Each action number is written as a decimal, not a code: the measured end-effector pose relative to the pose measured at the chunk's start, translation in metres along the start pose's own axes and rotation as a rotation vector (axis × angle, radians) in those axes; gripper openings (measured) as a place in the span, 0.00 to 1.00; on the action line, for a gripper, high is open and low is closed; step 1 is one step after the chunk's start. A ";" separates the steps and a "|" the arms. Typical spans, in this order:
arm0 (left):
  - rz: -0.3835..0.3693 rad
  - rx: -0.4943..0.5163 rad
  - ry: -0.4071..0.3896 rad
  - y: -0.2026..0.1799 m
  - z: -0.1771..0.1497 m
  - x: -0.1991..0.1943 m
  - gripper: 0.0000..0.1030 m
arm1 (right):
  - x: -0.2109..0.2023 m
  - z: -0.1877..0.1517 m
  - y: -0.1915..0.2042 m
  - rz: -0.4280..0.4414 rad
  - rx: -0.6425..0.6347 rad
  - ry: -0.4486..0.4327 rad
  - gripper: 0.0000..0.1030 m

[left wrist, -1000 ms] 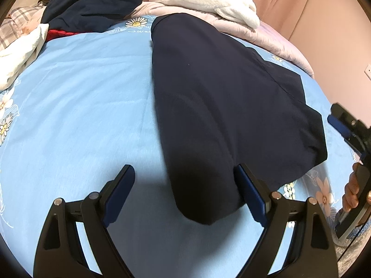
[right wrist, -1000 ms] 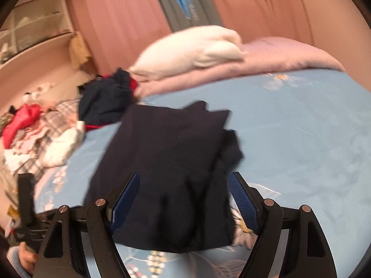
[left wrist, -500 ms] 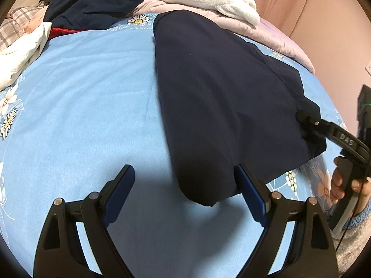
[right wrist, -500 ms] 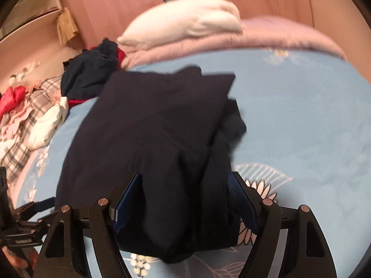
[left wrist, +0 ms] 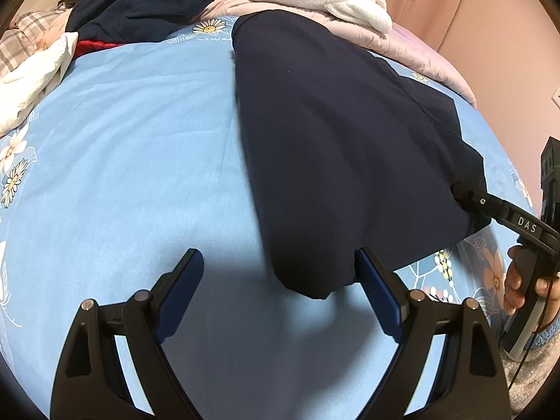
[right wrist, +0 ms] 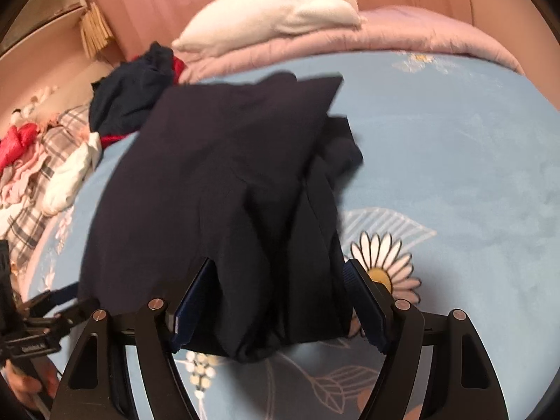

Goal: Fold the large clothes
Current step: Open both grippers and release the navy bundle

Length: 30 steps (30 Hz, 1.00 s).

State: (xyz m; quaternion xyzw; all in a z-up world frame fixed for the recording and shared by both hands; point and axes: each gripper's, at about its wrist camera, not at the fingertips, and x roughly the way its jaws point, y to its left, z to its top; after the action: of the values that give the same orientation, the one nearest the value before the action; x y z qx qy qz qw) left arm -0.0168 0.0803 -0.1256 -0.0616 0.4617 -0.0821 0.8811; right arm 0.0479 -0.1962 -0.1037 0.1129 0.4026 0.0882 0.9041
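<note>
- The right tool (right wrist: 280, 301) has dropped toward the bed (right wrist: 455, 175); its wide-spread jaws now straddle the near folded corner of the dark navy garment (right wrist: 227, 182), which earlier lay ahead of them.
- In the left wrist view, that tool (left wrist: 465, 192) has come in from 3 o'clock onto the garment's (left wrist: 350, 140) right edge.
- The garment's near end has shifted slightly toward 3 o'clock.

My left wrist view looks down, close over bed (left wrist: 122, 133) near edge; my right wrist view likewise from opposite side. Both share dark garment (left wrist: 343, 147) (right wrist: 224, 189).
</note>
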 end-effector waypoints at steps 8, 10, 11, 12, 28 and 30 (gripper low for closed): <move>0.008 0.018 0.010 0.001 -0.003 -0.002 0.87 | -0.008 -0.001 0.003 -0.018 -0.037 0.001 0.75; 0.004 0.009 0.015 0.001 -0.003 0.000 0.87 | -0.004 -0.002 0.001 -0.025 -0.036 0.015 0.75; 0.004 0.006 0.015 0.001 -0.004 -0.001 0.87 | -0.003 -0.002 0.000 -0.025 -0.030 0.017 0.75; 0.005 0.007 0.014 0.001 -0.004 -0.001 0.87 | -0.004 -0.002 0.000 -0.023 -0.027 0.015 0.75; 0.086 0.022 0.072 0.005 -0.013 0.006 0.83 | -0.011 -0.005 0.000 -0.045 -0.025 0.033 0.75; 0.075 0.003 0.060 0.009 -0.012 0.002 0.81 | -0.012 -0.005 0.000 -0.048 -0.026 0.031 0.75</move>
State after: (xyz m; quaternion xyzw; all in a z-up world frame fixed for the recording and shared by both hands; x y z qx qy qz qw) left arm -0.0247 0.0880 -0.1361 -0.0402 0.4898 -0.0515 0.8694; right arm 0.0361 -0.1980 -0.0985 0.0901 0.4180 0.0732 0.9010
